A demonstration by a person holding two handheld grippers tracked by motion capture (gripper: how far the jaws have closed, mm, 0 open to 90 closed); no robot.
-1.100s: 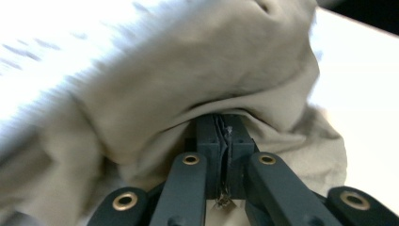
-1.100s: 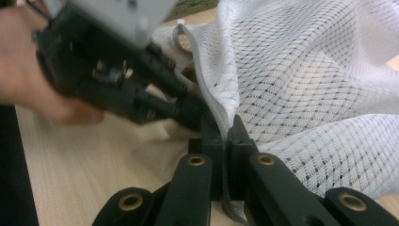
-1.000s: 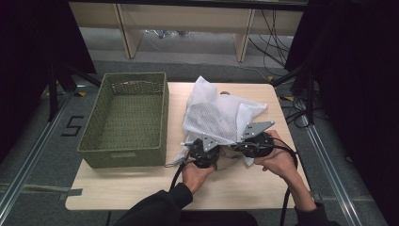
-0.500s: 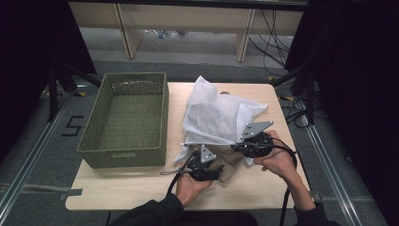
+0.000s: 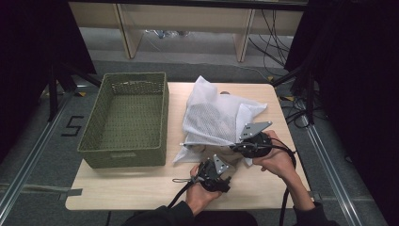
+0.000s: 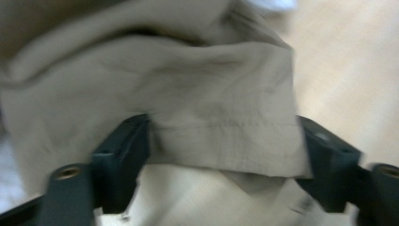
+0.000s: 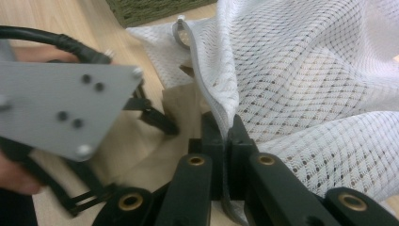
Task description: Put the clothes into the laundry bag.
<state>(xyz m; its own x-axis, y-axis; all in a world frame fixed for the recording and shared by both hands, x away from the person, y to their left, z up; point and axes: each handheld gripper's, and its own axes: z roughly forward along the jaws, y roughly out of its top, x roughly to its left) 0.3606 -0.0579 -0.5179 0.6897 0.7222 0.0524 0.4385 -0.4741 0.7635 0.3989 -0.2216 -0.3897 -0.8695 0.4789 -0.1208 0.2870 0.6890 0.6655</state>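
A white mesh bag [image 5: 211,117] lies crumpled on the wooden table [image 5: 141,188], with beige cloth [image 5: 202,149] showing at its near opening. My right gripper [image 5: 234,147] is shut on the bag's zipper edge [image 7: 197,70], which runs up from between its jaws [image 7: 226,136]. My left gripper [image 5: 225,165] sits just nearer the table's front edge. Its jaws have just been opening and stand wide on either side of a fold of the beige cloth [image 6: 211,108], which lies between them [image 6: 221,155]. The left gripper's grey plate [image 7: 66,108] is close beside the right jaws.
A green woven basket [image 5: 124,157] stands at the left of the table with nothing in it. Bare tabletop lies in front of the basket. Dark curtains and cables flank the table, and shelving legs stand behind it.
My left gripper has drawn back toward the table's near edge and its jaws have gone from shut to wide apart. The right gripper and the bag have stayed put.
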